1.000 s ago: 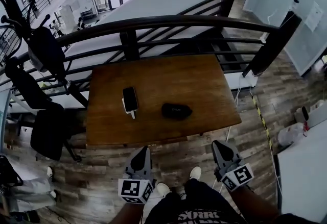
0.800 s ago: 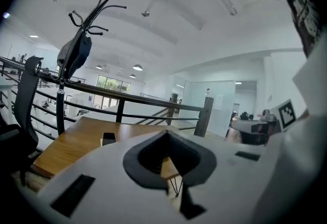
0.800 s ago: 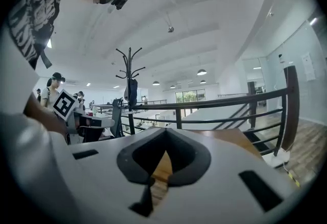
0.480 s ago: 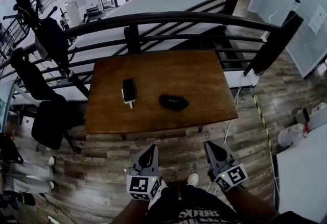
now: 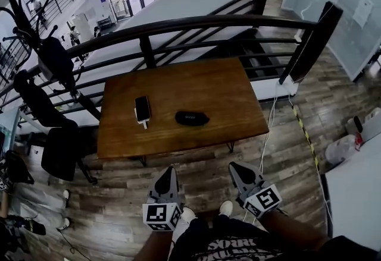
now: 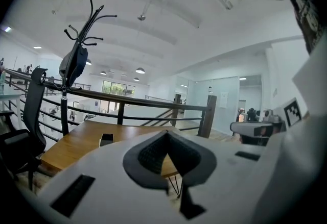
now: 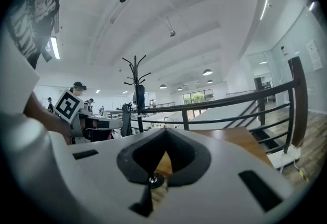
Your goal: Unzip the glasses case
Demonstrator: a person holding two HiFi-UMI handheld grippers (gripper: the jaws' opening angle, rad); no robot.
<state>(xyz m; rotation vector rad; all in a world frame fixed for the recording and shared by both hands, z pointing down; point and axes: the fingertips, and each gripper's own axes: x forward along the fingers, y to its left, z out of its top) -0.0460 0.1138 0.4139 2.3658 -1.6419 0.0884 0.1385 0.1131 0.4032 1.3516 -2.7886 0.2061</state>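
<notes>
The black oval glasses case (image 5: 191, 118) lies zipped near the middle of the brown wooden table (image 5: 238, 105). My left gripper (image 5: 167, 172) and right gripper (image 5: 236, 167) hang side by side over the floor, short of the table's near edge, both shut and empty. In the left gripper view the left gripper (image 6: 166, 134) has its jaws closed to a point, and the table (image 6: 71, 144) lies beyond them. In the right gripper view the right gripper (image 7: 164, 132) is closed too, with the table (image 7: 240, 139) ahead of it. The case is not visible in either gripper view.
A dark phone (image 5: 142, 109) lies on the table left of the case. A black railing (image 5: 208, 23) runs behind the table. A coat rack (image 5: 41, 52) and office chair (image 5: 59, 150) stand at the left. A white cable (image 5: 269, 129) hangs at the table's right.
The table and case now sit further left and a little smaller in the head view. Both grippers stay shut before the near edge. The right gripper has drawn closer to the left one.
</notes>
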